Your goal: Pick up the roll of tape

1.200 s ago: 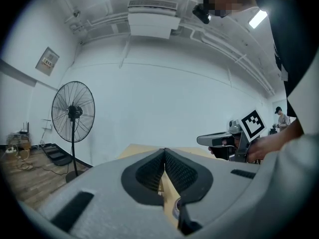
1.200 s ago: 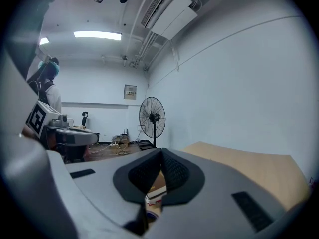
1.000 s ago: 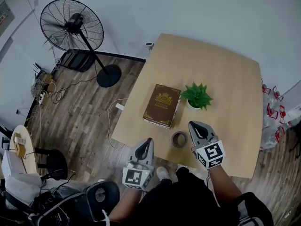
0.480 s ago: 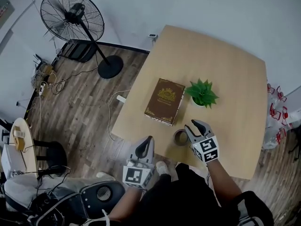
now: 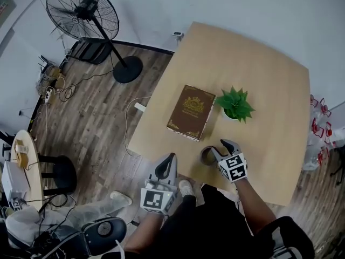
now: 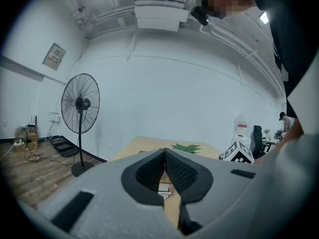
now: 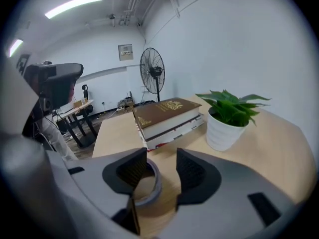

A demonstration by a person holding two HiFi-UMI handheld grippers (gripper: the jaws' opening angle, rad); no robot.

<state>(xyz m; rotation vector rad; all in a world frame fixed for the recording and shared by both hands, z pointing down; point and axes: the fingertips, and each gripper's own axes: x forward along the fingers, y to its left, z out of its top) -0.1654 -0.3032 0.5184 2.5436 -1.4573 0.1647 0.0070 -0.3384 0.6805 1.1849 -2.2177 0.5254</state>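
Observation:
The roll of tape (image 5: 207, 156), a grey-brown ring, lies flat on the wooden table (image 5: 259, 74) near its front edge. My right gripper (image 5: 220, 147) is tilted down just over it and its jaws are opening. In the right gripper view the roll of tape (image 7: 149, 184) lies partly under the left finger (image 7: 130, 169), with its near rim in the gap and no pad pressing on it. My left gripper (image 5: 171, 158) hovers off the table's front-left edge, shut and empty; its own view shows the left gripper's (image 6: 164, 151) tips meeting.
A brown book (image 5: 191, 112) lies just behind the tape, with a small potted plant (image 5: 236, 104) in a white pot to its right. A standing fan (image 5: 86, 16) and cables are on the wood floor to the left. A black chair (image 5: 102, 230) sits at the lower left.
My right gripper has dropped toward the table and tipped down over the tape, and its jaws have spread apart. The left gripper has stayed put.

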